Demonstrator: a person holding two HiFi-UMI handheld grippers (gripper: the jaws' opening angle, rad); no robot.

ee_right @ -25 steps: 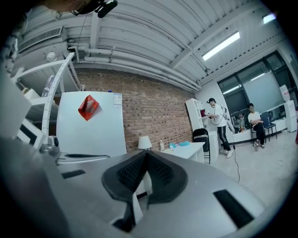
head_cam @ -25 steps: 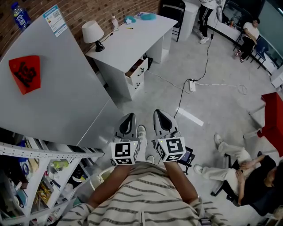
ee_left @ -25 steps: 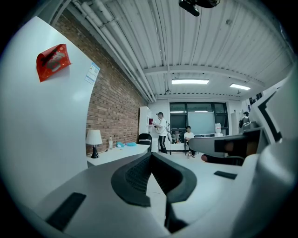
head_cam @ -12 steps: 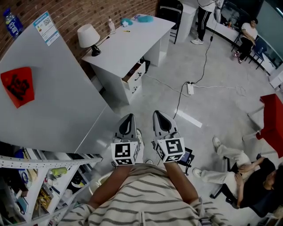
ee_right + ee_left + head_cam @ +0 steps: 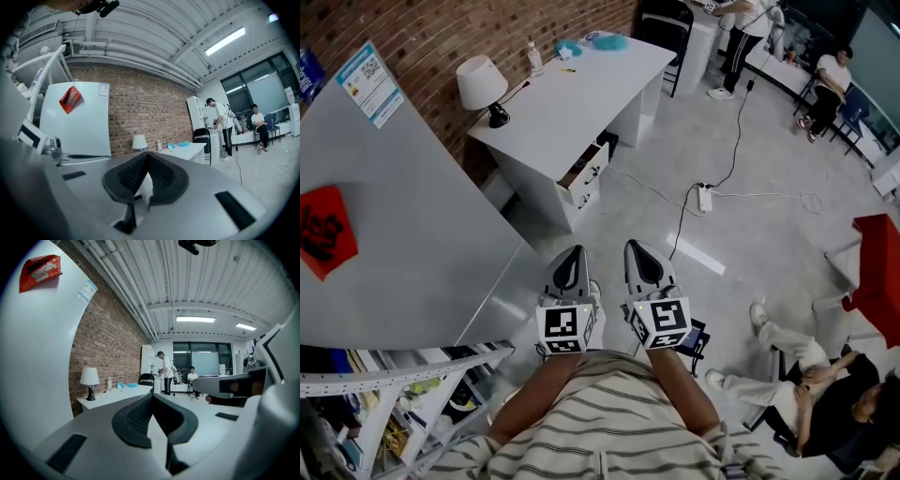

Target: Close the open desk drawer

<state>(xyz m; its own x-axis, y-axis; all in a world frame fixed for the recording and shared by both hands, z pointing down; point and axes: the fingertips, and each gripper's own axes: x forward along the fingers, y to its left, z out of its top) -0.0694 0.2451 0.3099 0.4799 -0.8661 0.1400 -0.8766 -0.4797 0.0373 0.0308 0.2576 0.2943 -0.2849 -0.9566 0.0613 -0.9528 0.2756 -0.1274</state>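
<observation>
Approach step; no contact made. The open drawer (image 5: pixel 587 174) juts out under the front edge of the white desk (image 5: pixel 572 98), at the lamp (image 5: pixel 481 84) end, well apart from both tools. Left gripper (image 5: pixel 570 260) and right gripper (image 5: pixel 639 253) sit side by side, jaws together and empty. The next move likely calls for closing the distance, then pressing the drawer front inward.

Office workspace: white desk (image 5: pixel 572 94), brick wall (image 5: pixel 459 28), shelving (image 5: pixel 394 394).

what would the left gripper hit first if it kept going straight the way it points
Likely the white desk, near its open drawer; only bare floor shows between it and the left gripper, though depth is hard to judge.
</observation>
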